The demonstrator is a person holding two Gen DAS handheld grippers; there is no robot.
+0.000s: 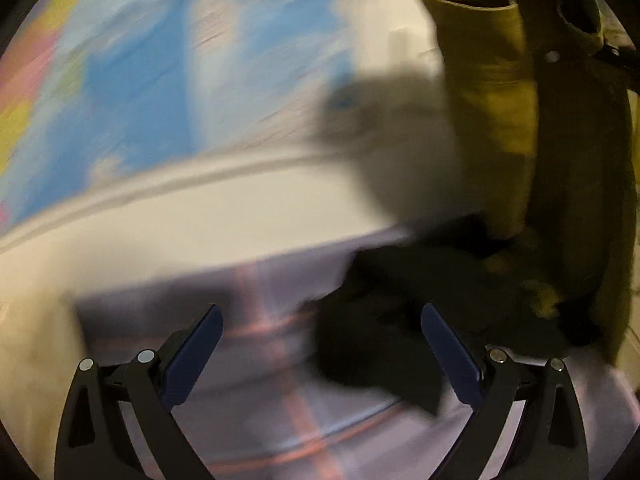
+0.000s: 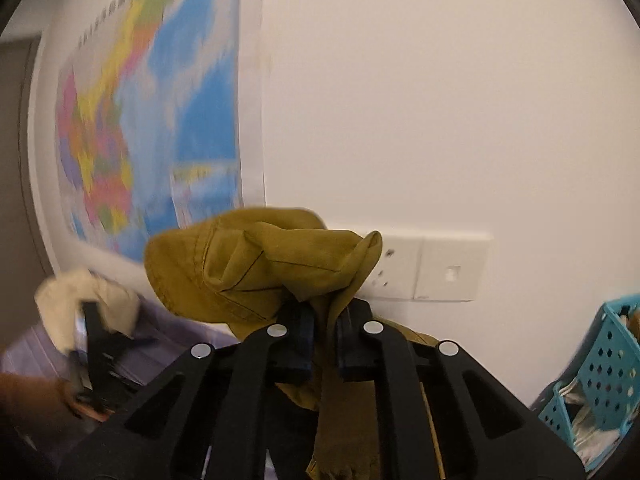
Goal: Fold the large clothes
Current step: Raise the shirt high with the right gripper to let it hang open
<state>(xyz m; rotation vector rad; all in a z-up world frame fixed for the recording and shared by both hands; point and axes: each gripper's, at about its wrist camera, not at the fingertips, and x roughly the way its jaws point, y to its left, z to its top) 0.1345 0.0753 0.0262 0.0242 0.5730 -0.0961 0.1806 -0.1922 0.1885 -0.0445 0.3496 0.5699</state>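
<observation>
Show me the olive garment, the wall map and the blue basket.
olive garment (image 2: pixel 256 256): right wrist view, bunched fabric above the fingers.
wall map (image 2: pixel 160 120): right wrist view, its blue area.
blue basket (image 2: pixel 604 364): right wrist view, perforated side wall.

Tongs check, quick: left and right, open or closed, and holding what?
Left tongs: open, holding nothing.
Right tongs: closed on the olive garment, which is lifted in front of the wall.

You've got matt olive woven cloth, the garment (image 2: pixel 256 264), pinched in the right gripper (image 2: pixel 323 344), matt black plastic with shiny metal pins; left gripper (image 1: pixel 322 354) same plastic; glossy paper map (image 2: pixel 160 120); perforated blue plastic basket (image 2: pixel 604 364); smooth painted wall (image 2: pixel 440 100)
</observation>
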